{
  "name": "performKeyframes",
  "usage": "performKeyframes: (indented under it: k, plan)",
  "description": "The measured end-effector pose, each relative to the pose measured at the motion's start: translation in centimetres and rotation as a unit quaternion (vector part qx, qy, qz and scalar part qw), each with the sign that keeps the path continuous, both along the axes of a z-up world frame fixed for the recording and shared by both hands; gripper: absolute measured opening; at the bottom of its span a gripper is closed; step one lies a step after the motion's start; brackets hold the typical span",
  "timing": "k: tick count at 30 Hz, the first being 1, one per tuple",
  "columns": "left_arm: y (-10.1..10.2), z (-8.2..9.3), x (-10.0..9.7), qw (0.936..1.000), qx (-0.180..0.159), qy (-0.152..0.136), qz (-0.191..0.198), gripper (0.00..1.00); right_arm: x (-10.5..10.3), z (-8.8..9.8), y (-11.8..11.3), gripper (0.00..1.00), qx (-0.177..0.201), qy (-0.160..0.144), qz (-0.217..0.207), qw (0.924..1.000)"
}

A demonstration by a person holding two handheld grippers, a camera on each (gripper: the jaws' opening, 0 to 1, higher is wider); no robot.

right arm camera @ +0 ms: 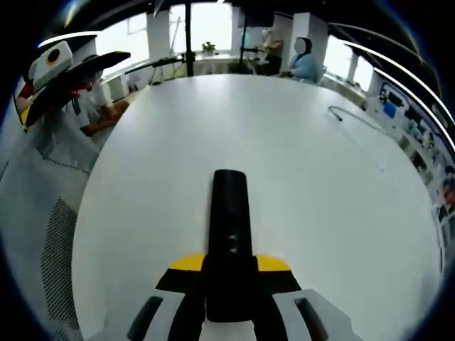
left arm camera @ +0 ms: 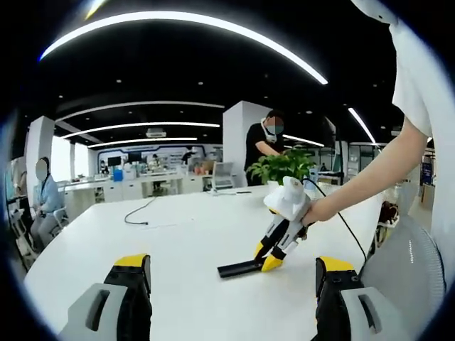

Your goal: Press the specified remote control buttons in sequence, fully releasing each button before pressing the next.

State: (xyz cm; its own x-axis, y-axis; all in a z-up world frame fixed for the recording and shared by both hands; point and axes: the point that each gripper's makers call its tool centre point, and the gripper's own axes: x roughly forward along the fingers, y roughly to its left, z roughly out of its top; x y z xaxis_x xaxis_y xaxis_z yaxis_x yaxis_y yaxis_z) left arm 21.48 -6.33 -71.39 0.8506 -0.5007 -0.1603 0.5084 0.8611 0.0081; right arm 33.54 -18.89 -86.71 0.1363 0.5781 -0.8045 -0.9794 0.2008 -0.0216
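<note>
A black remote control [right arm camera: 229, 213] lies flat along the white table [right arm camera: 327, 185], pointing away from me. My right gripper [right arm camera: 231, 264] is shut on its near end, the yellow-tipped jaws pressing both sides. In the left gripper view, the same remote [left arm camera: 240, 268] rests on the table [left arm camera: 178, 234], with the right gripper [left arm camera: 269, 261] tilted down onto it in a person's hand [left arm camera: 318, 210]. My left gripper [left arm camera: 232, 263] hovers over the table's near edge, jaws wide apart and holding nothing. It also appears in the right gripper view as the left gripper [right arm camera: 71, 71], raised at the far left.
A black cable [left arm camera: 138, 213] lies on the far side of the table, and a potted plant [left arm camera: 283, 167] stands behind the right gripper. A mesh chair back [left arm camera: 402, 270] sits at the table's right edge. People [right arm camera: 302, 60] sit and stand around the far end.
</note>
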Motion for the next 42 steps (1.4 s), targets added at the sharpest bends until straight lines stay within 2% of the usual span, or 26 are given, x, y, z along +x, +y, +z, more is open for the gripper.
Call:
performKeyframes:
  k: [25,30,40,42]
  plan:
    - [0.1,-0.7,0.1,0.9998,0.012,0.015,0.003,1.00,5.1,0.0,-0.1,0.21,-0.015,0.005,0.015,0.9998]
    - [-0.2,-0.9,0.0,0.9997,0.017,0.018,-0.002,1.00,5.3,0.0,0.0,0.21,-0.022,0.008,0.033,0.9992]
    - [-0.2,-1.1,0.2,0.9995,0.015,0.026,-0.004,1.00,5.8,0.2,0.2,0.22,-0.016,0.005,0.041,0.9990]
    - [-0.4,-1.1,0.1,0.9995,0.013,0.027,-0.010,1.00,6.1,0.2,0.0,0.22,-0.021,-0.004,0.037,0.9991]
